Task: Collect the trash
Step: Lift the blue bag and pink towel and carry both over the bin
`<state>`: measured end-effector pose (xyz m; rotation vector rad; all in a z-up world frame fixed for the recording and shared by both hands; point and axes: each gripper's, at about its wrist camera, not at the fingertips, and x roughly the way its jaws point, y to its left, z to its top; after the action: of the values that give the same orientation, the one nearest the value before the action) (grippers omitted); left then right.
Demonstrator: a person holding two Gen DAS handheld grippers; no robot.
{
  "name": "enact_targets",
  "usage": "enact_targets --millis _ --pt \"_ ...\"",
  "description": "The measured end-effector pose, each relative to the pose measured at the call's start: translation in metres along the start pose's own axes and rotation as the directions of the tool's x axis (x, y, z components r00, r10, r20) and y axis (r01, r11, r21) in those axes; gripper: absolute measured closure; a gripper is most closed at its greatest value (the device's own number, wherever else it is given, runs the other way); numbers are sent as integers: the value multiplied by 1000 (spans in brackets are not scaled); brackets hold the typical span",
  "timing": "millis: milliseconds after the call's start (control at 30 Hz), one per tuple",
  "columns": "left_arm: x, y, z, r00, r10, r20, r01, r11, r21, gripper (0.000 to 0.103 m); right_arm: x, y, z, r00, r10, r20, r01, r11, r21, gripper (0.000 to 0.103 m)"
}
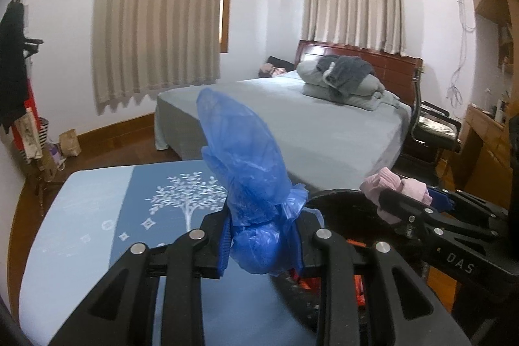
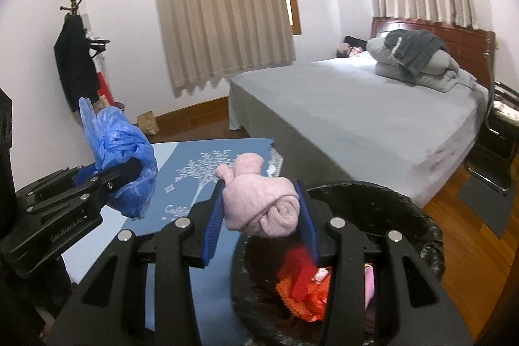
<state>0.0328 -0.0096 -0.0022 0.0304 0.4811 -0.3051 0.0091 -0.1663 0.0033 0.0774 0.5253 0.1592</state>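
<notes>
My left gripper (image 1: 259, 244) is shut on a crumpled blue plastic bag (image 1: 243, 171), held above a blue table and just left of a black trash bin (image 1: 343, 200). The bag also shows in the right wrist view (image 2: 120, 151), in the left gripper (image 2: 128, 175). My right gripper (image 2: 259, 216) is shut on a rolled pink sock (image 2: 262, 200), held over the near-left rim of the bin (image 2: 421, 226). The bin holds red and orange wrappers (image 2: 301, 287). The sock also shows in the left wrist view (image 1: 394, 188).
A blue table mat with a white tree print (image 1: 136, 216) lies under both grippers. A bed with grey sheets (image 2: 356, 106) stands behind. A coat rack (image 2: 76, 54) is at the left wall, a black chair (image 1: 434, 125) at the right. A paper bag (image 2: 147, 122) sits on the floor.
</notes>
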Motion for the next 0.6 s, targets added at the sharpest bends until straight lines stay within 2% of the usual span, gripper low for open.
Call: enact_targets --millis 600 --pt "33 -61 1 992 -124 -18 125 990 71 73 -20 -63 -23 987 -160 -10 161 985 63 62"
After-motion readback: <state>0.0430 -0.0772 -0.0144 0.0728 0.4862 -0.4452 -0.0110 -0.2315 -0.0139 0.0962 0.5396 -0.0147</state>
